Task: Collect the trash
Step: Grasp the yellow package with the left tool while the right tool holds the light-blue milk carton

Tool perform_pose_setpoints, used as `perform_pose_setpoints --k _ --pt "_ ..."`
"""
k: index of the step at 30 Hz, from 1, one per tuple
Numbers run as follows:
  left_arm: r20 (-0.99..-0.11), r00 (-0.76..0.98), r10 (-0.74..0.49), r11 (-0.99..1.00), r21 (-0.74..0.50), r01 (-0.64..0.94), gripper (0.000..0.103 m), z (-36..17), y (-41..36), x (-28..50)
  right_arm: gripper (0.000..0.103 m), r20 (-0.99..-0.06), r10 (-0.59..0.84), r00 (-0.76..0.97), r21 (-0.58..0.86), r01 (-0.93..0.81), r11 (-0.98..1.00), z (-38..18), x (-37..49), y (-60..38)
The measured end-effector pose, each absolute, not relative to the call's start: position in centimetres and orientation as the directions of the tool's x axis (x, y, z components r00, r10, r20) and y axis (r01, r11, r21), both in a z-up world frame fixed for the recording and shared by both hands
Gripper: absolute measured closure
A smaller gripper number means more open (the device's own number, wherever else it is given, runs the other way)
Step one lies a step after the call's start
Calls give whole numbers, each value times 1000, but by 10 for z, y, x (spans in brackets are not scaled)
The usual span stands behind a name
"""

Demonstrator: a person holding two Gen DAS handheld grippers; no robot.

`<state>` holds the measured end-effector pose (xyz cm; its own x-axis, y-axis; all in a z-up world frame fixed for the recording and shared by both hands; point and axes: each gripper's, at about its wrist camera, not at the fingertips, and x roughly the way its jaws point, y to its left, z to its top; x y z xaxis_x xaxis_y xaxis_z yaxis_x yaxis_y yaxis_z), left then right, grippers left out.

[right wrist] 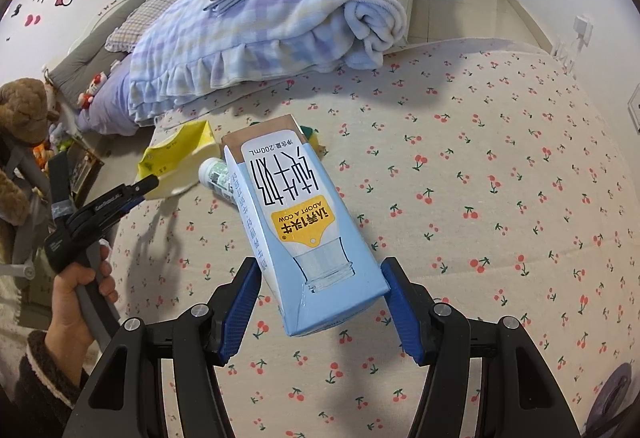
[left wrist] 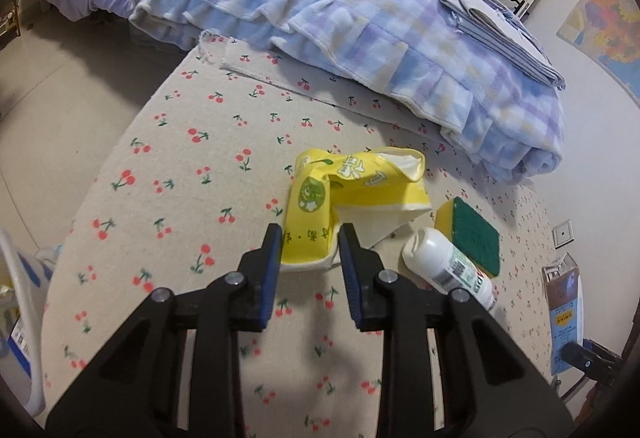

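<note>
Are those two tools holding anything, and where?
Right tool grips the milk carton by its lower sides. Left tool straddles the yellow packet's end.

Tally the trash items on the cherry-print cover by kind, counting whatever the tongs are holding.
Yellow tissue pack, between the left tongs: 1
White bottle: 1
Scrub sponge: 1
Milk carton, in the right tongs: 1
Total: 4
</note>
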<state>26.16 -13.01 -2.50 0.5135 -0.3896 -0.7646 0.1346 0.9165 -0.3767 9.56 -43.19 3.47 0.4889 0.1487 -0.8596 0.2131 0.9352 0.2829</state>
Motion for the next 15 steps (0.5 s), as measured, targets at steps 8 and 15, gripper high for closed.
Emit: perform_pose_setpoints --k 8,15 --pt "-751 526 -399 912 -383 146 76 0 -109 235 40 -845 154 511 292 200 935 48 91 -417" --pt "-738 554 -385 919 -361 158 76 23 -82 211 40 -836 168 522 295 169 940 57 92 -393"
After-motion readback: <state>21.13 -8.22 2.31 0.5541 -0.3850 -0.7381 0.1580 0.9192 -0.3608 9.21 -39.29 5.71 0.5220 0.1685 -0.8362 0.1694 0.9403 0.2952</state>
